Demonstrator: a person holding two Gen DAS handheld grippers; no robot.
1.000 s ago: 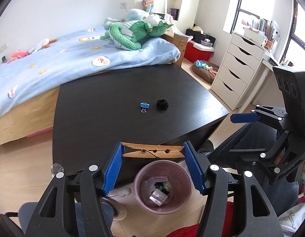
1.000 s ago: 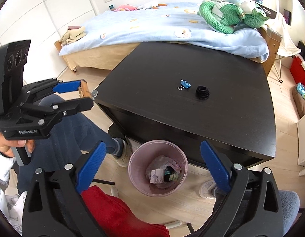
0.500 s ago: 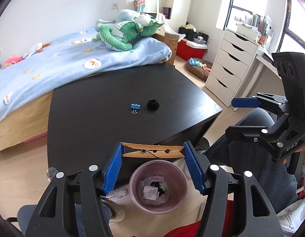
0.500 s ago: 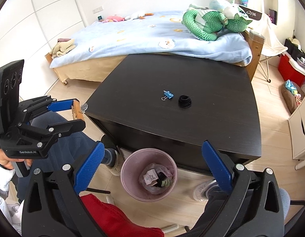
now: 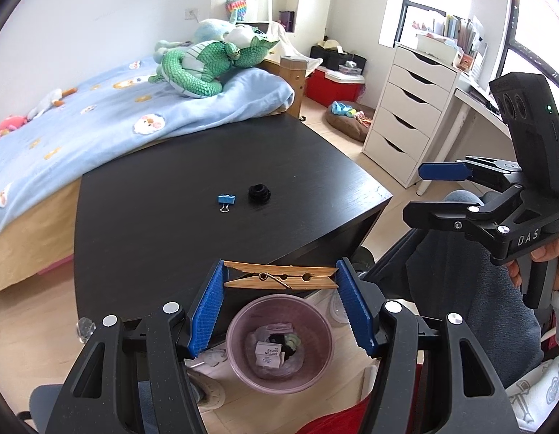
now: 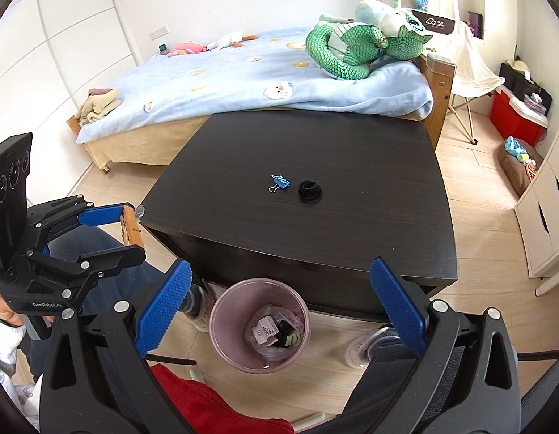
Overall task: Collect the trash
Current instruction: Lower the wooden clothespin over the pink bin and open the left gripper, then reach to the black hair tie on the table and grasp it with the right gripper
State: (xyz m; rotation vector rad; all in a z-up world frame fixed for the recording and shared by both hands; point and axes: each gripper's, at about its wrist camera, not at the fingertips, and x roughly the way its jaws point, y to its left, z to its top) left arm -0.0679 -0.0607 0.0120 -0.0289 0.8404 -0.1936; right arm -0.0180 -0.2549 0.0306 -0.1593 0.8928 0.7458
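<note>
The left gripper clamps the light, rigid wooden clothespin end to end between its 2 fingers above the pink trash bin beside the tabletop, while the right gripper stands wide open and empty.

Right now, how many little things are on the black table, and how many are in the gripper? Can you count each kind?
Blue binder clip on the table: 1
Black ring-shaped thing on the table: 1
Wooden clothespin held in the left gripper: 1
Total: 3
</note>
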